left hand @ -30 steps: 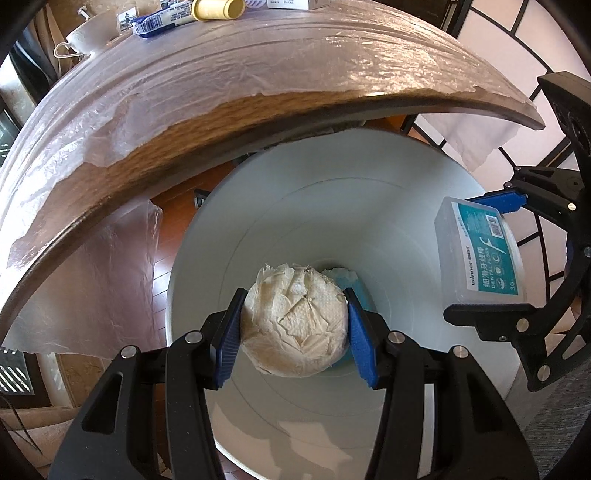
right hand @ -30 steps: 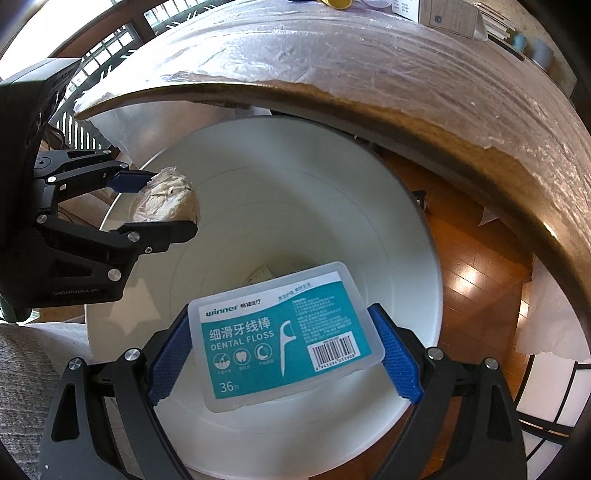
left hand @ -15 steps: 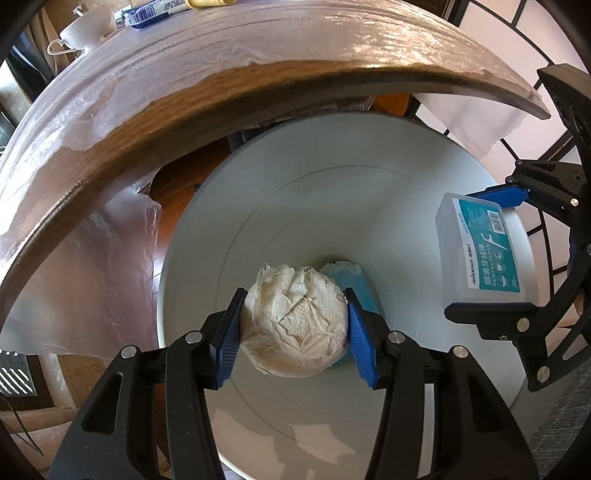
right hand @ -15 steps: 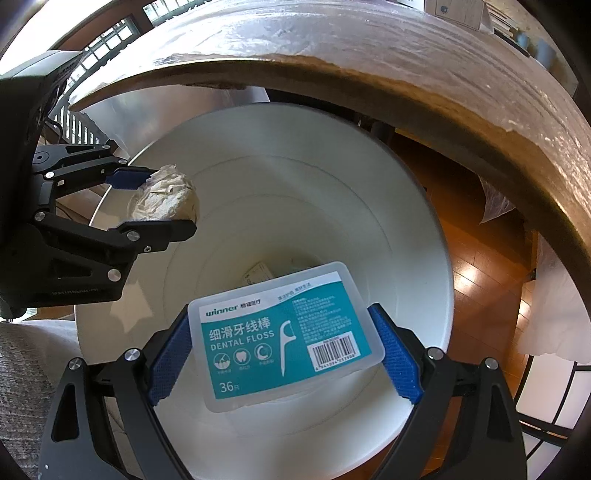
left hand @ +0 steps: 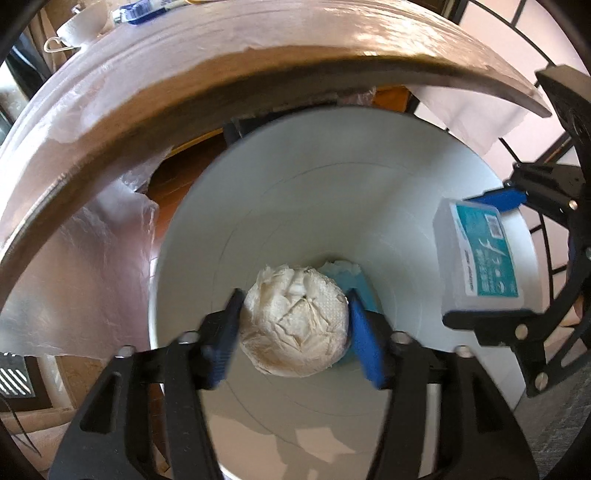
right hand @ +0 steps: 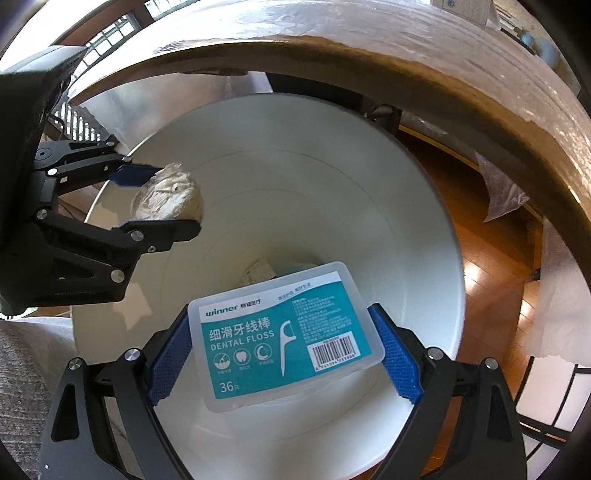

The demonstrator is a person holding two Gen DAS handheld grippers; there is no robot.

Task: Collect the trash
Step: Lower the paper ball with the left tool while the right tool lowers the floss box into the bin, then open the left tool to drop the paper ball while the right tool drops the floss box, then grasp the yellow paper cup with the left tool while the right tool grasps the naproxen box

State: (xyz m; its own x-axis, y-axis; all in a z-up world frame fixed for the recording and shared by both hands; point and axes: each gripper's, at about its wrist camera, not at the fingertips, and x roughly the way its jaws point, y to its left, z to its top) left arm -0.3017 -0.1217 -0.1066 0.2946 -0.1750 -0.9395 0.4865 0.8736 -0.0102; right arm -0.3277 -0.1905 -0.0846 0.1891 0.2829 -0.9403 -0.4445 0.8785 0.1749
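A white bin [left hand: 332, 184] [right hand: 295, 166] stands below both grippers. Over its left side hangs a crumpled paper ball [left hand: 295, 325] [right hand: 168, 197] between the blue pads of my left gripper [left hand: 294, 306] [right hand: 170, 199]. Those jaws are opening: the fingers are blurred and draw away from the ball. My right gripper [right hand: 279, 332] [left hand: 484, 254] is shut on a clear dental floss box [right hand: 284, 336] [left hand: 480, 254] with a teal label, held flat over the bin's right side. A teal scrap [left hand: 354, 280] and a small paper [right hand: 258, 271] lie at the bin's bottom.
The curved wooden table edge [left hand: 258, 74] [right hand: 443, 74], wrapped in plastic film, overhangs the bin's far side. A cup [left hand: 81, 29] and a blue-labelled tube stand on the table. Wooden floor [right hand: 480, 258] shows to the right, grey fabric [right hand: 22, 369] at the lower left.
The left gripper's fingers have spread slightly and blurred, loosening on the paper ball. The bin has come nearer under both grippers. The right gripper's hold on the floss box is unchanged.
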